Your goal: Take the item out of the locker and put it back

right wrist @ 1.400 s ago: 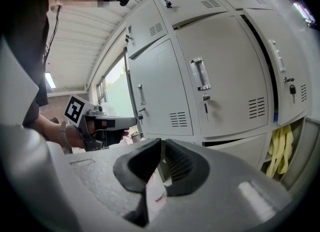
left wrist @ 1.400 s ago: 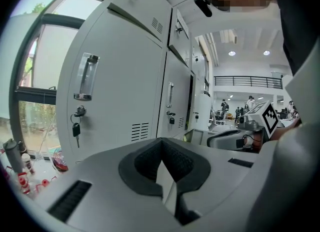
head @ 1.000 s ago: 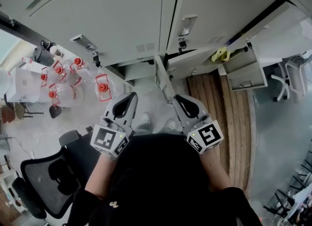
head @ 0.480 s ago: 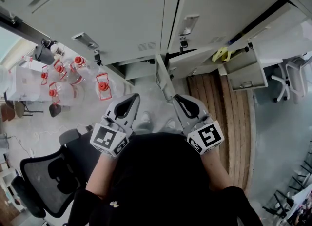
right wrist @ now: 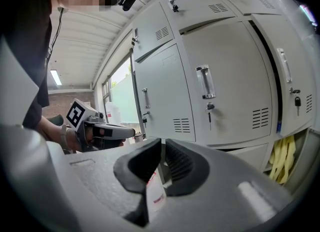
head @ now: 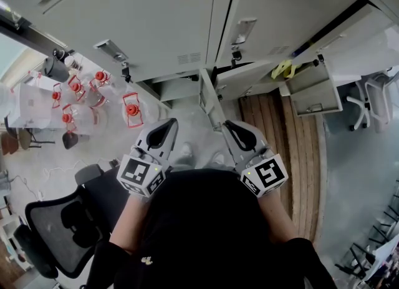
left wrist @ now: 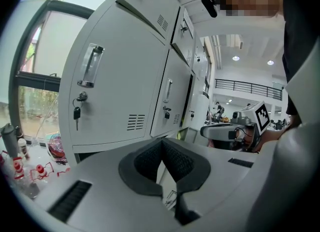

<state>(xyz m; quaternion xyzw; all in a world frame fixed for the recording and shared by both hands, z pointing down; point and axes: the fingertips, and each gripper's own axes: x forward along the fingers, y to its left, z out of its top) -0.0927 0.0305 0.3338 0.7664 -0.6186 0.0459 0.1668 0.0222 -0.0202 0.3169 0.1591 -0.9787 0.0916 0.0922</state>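
The person holds both tools side by side in front of a bank of pale grey steel lockers (head: pixel 156 25). Neither tool is touching anything. The left gripper (head: pixel 167 125) has its fingers (left wrist: pixel 150 158) pressed together on nothing. The right gripper (head: pixel 229 125) looks the same in its own view, with its fingers (right wrist: pixel 177 163) closed to a hairline slit and empty.

The likely item is a limp yellow bundle (head: pixel 283 69) at the front edge of an open lower compartment, off to the right. It shows again low at the right edge of the right gripper view (right wrist: pixel 284 158), well apart from both grippers. I cannot tell what it is made of.

Several things could go wrong from here:
- **Closed fingers:** they would push the bundle deeper into the compartment unless they are spread before reaching it.
- **Loose shape:** a pinch on one strand could let the rest sag, catch on the compartment's lip and pull free.
- **Ajar door:** a narrow grey door (head: pixel 209 97) stands edge-on just ahead, between the two grippers, and a sideways sweep to the right could strike it.
- **Jars on the floor:** red-capped clear jars (head: pixel 131 110) crowd the floor by the lockers' left end, where a careless step or swing could topple them.
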